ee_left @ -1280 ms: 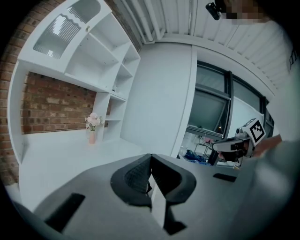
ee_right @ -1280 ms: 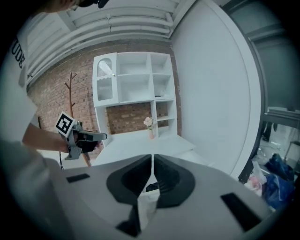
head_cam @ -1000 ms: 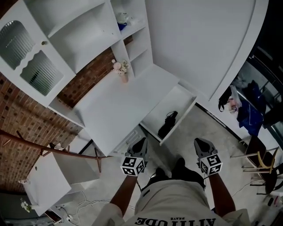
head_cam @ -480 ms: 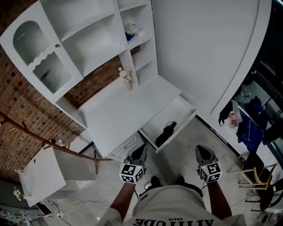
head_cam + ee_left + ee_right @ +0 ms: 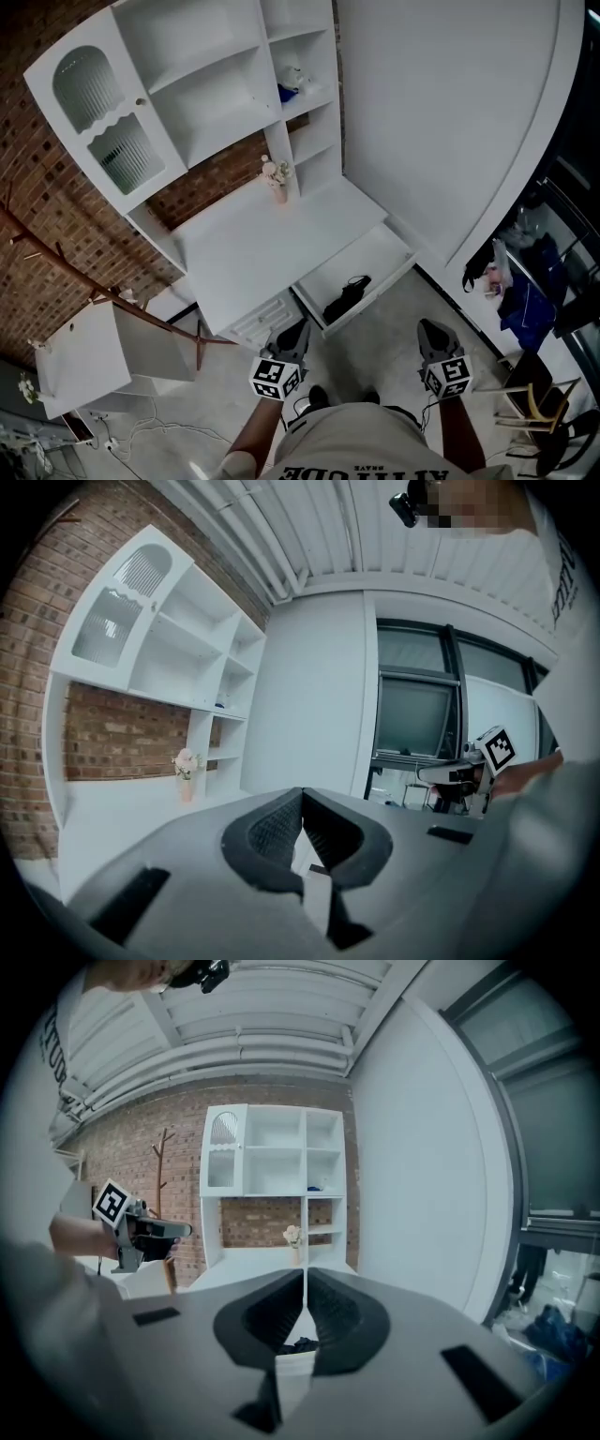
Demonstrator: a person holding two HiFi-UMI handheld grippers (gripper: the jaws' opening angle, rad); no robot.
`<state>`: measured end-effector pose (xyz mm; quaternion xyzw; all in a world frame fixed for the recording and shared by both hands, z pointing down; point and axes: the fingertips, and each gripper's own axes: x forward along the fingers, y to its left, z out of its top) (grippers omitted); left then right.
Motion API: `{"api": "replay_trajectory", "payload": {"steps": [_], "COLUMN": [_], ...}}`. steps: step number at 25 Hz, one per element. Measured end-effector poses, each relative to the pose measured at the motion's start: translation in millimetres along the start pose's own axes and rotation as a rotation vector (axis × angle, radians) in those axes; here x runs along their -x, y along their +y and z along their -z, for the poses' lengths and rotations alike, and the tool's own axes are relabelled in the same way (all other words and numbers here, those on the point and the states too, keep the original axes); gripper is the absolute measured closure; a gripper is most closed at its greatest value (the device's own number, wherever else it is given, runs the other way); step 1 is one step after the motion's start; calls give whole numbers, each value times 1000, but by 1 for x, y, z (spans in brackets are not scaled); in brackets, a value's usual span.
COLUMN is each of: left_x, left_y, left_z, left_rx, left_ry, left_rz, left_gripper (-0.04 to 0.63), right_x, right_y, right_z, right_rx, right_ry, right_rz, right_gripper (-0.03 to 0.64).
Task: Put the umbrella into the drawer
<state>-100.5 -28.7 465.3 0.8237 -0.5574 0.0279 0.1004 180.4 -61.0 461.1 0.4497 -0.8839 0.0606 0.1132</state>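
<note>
A folded black umbrella [image 5: 345, 298] lies inside the open white drawer [image 5: 386, 253] that sticks out of the desk's right side. Both grippers are held in front of the person's body, well short of the drawer and touching nothing. My left gripper [image 5: 298, 330] has its jaws closed together and empty, as the left gripper view [image 5: 302, 795] also shows. My right gripper [image 5: 431, 328] is shut and empty too; in the right gripper view [image 5: 305, 1277] the umbrella [image 5: 298, 1344] shows as a dark scrap low behind the jaws.
A white desk [image 5: 253, 253] with a shelf hutch [image 5: 187, 103] stands against a brick wall, and a small flower vase [image 5: 278, 178] sits on it. A wooden coat rack [image 5: 94, 281] and a white cabinet [image 5: 84, 352] stand at the left. A chair [image 5: 530, 403] and hanging clothes [image 5: 520, 281] are at the right.
Both grippers have drawn back from the desk and risen a little. The desk and the drawer with the umbrella now look smaller and farther off. The jaws stay shut.
</note>
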Motion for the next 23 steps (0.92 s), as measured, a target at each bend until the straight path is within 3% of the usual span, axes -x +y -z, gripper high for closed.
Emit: {"api": "replay_trajectory", "payload": {"steps": [23], "left_x": [-8], "left_y": [-5], "left_z": [-15], "left_rx": [-3], "left_ry": [-17], "left_rz": [-13], "left_gripper": [569], "right_x": [-5], "right_y": [-5], "right_z": [-15], "right_rx": [2], "right_ry": [-43], "right_rz": [-41], "right_gripper": [583]}}
